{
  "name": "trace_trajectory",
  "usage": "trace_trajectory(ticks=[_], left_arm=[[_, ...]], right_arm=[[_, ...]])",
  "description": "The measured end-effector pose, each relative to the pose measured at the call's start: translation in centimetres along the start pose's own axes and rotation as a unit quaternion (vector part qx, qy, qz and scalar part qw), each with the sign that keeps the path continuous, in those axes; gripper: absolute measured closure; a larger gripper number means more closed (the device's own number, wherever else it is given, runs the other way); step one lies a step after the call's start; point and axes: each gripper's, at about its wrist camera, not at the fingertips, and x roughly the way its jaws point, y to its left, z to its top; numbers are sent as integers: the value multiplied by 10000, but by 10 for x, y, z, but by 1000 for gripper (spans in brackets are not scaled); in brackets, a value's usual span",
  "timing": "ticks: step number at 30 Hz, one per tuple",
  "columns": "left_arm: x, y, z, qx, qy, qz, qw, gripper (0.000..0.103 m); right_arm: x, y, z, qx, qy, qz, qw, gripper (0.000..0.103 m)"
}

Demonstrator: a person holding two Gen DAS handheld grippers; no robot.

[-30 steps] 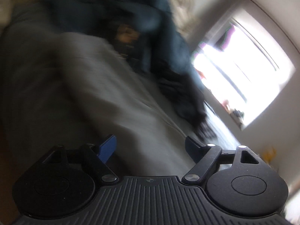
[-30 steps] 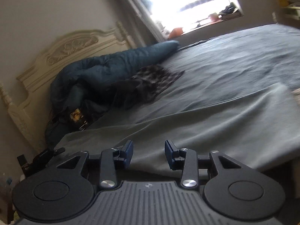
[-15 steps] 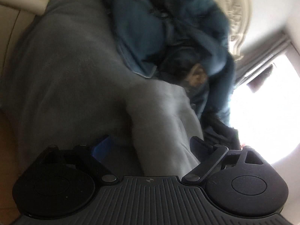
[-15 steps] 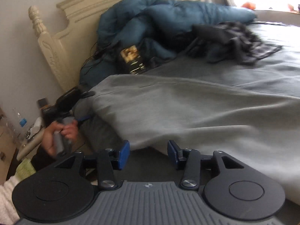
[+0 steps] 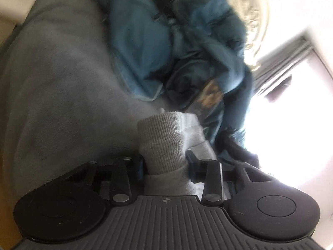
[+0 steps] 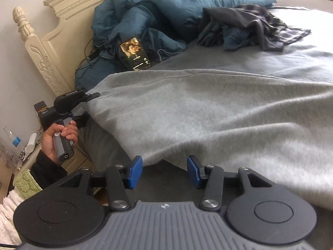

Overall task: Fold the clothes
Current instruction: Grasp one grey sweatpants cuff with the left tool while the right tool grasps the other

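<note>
**Left tongs pinch the ribbed end; right tongs wait spread at the near hem**

The grey garment (image 6: 208, 112) lies spread over the bed (image 6: 291, 58), reaching from the side by the headboard (image 6: 41, 48) across toward the bed's far side; its near hem hangs at the bed's near edge. Its long axis runs left to right in the right wrist view — roughly along that near edge.

The left tongs (image 5: 164, 166) are pressed in on a ribbed grey band (image 5: 162, 141) — a cuff or waistband, I cannot tell which. In the right wrist view that same tool, gripped in the person's left hand (image 6: 60, 135), bites the garment's corner by the headboard side of the bed, so the ribbed end points that way.

The right tongs (image 6: 164, 171) stand spread with nothing between them, facing the garment's near hem, which lies just ahead of and slightly above the fingertips. The right tongs are thus the nearer to the free hem, the left to the headboard end.

My judgement: any coming fold turns on that left-to-right axis, with one end already held. How many folds the cloth already carries cannot be told from here.

A blue duvet (image 6: 166, 10), a phone (image 6: 135, 54) and dark clothes (image 6: 249, 27) lie beyond, toward the headboard.
</note>
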Motion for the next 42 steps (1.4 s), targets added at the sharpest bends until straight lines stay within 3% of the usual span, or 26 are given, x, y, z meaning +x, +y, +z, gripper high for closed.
trace_trajectory(ticks=[2, 6, 9, 12, 15, 18, 20, 23, 26, 27, 28, 30, 32, 33, 36, 39, 40, 42], left_arm=[[-2, -9, 0, 137, -93, -81, 9998, 71], [-26, -73, -15, 954, -384, -702, 9922, 72], [-43, -128, -38, 1668, -454, -1272, 9767, 72], [-62, -177, -77, 2530, -450, -1730, 9508, 72], [-75, -204, -131, 3336, -152, -2048, 9201, 72], [-87, -226, -187, 4115, 206, -2318, 8812, 72], [-94, -239, -226, 4611, 482, -2462, 8511, 72], [-93, -233, -291, 5333, 1147, -2362, 8041, 71], [-101, -219, -333, 6072, 1225, -2256, 7519, 64], [-104, -216, -340, 6216, 1286, -2267, 7387, 56], [-107, -218, -335, 6203, 1410, -2362, 7345, 44], [-112, -221, -323, 6145, 1666, -2539, 7282, 38], [-115, -227, -304, 5883, 2034, -2716, 7341, 38], [-115, -230, -293, 5646, 2261, -2846, 7410, 37], [-113, -240, -262, 4674, 2807, -3249, 7727, 34], [-97, -255, -243, 4259, 2754, -3096, 8043, 34], [-91, -262, -243, 4326, 2658, -2934, 8100, 34], [-78, -278, -254, 4675, 2475, -2507, 8108, 34]], right_arm=[[-8, -6, -1, 94, -79, -61, 9999, 53], [-33, -26, -3, 486, -384, -232, 9978, 53], [-59, -47, -6, 981, -739, -336, 9919, 53], [-87, -68, -11, 1409, -1101, -443, 9829, 53], [-110, -87, -21, 1747, -1367, -598, 9732, 53], [-128, -104, -33, 2028, -1561, -740, 9639, 53], [-137, -116, -42, 2190, -1680, -844, 9574, 52], [-143, -135, -55, 2544, -1779, -952, 9458, 52], [-141, -156, -69, 2988, -1811, -879, 9328, 52], [-140, -162, -72, 3108, -1825, -821, 9292, 52], [-140, -167, -75, 3173, -1853, -745, 9271, 52], [-140, -174, -76, 3194, -1911, -657, 9258, 52], [-137, -177, -73, 3164, -1946, -622, 9264, 51], [-135, -179, -70, 3165, -1958, -579, 9264, 50], [-128, -186, -63, 3220, -2001, -308, 9248, 48], [-119, -190, -51, 3206, -2012, -104, 9256, 48], [-117, -189, -46, 3155, -2003, -84, 9275, 48], [-112, -185, -35, 3046, -1980, -63, 9316, 48]])
